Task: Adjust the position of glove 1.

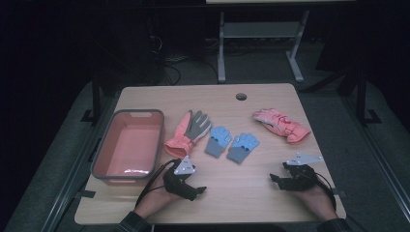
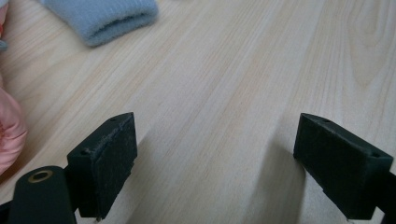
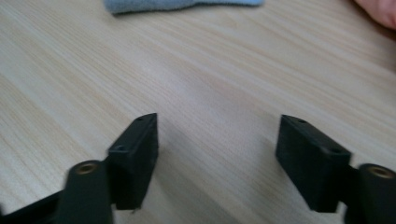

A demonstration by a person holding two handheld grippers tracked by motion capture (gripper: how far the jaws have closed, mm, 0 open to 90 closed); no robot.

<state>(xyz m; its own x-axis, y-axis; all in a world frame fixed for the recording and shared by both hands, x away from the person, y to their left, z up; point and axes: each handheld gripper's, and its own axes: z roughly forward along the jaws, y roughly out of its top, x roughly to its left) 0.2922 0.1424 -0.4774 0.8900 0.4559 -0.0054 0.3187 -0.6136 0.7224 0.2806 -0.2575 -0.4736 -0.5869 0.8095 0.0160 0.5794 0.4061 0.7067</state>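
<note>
Several gloves lie on the wooden table (image 1: 251, 193): a pink and grey glove (image 1: 186, 133), two small blue gloves (image 1: 217, 140) (image 1: 242, 146) side by side, and a pink glove (image 1: 281, 124) at the right. My left gripper (image 1: 196, 191) rests low near the front edge, just below the pink and grey glove's cuff. It is open (image 2: 217, 135) over bare wood, with a blue cuff (image 2: 107, 16) ahead and pink fabric (image 2: 9, 135) at the left. My right gripper (image 1: 276, 180) sits at the front right, open (image 3: 217, 135) with nothing between its jaws, a blue glove (image 3: 177, 3) beyond it.
A pink basket with a grey rim (image 1: 138, 112) stands at the table's left, nothing in it. A round cable hole (image 1: 241, 96) is near the far edge. Another table's legs (image 1: 221, 48) stand behind on the dark floor.
</note>
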